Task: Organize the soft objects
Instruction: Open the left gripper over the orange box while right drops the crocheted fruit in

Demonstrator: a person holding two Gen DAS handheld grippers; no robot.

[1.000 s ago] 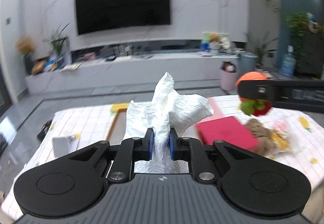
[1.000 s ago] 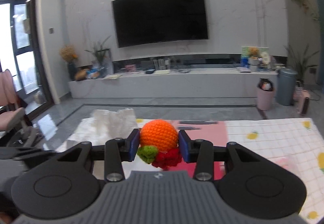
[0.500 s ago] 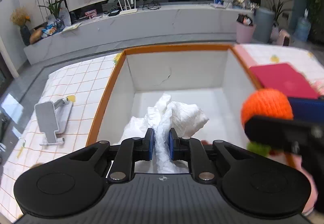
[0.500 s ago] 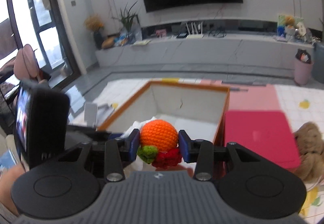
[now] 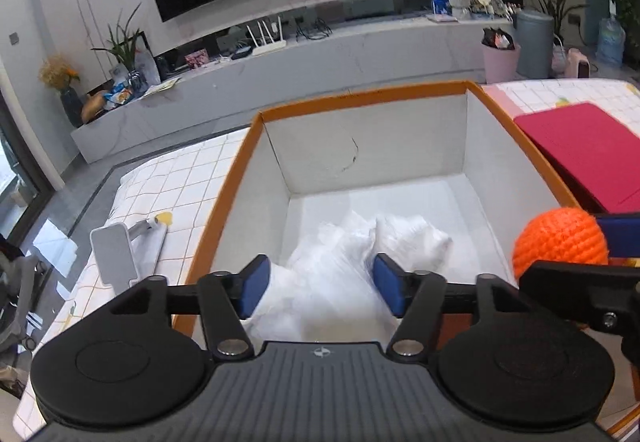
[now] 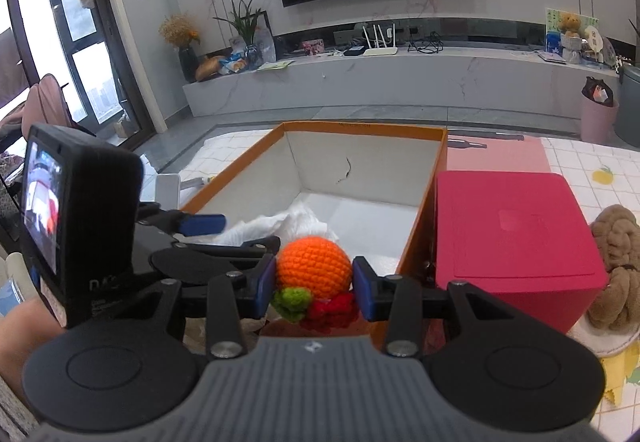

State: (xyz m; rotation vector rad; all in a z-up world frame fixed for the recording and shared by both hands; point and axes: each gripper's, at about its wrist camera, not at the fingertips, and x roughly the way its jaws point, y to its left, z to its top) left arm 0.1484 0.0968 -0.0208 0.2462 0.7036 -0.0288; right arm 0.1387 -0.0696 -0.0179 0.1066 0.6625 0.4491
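your left gripper (image 5: 319, 289) is over the near end of the orange-rimmed box (image 5: 360, 98), and its jaws are opening right now. the blue pads stand clear on either side of the crumpled white plastic bag (image 5: 340, 262), so nothing is pinched there. the bag lies on the white floor of the box, bunched toward the near wall. that one looks as good as put away.

your right gripper (image 6: 314, 287) is clamped on the orange crochet ball (image 6: 314, 268), pads pressing both sides, with the green and red crochet bits hanging just under it. it hovers at the near right corner of the box, above the rim, not inside yet. in the left view you can see the ball just beside the right wall, up above the rim.

so the score reads: one soft thing in, one in hand and about to go in. my guess is the ball needs to come a little further over the opening before you let go, or it could bounce off the rim.

still out on the checked tablecloth (image 6: 592, 170): a brown plush toy (image 6: 616, 262), just beside the red box (image 6: 516, 234). that looks like the next customer. whether more soft things wait beyond it, i can't tell from here.
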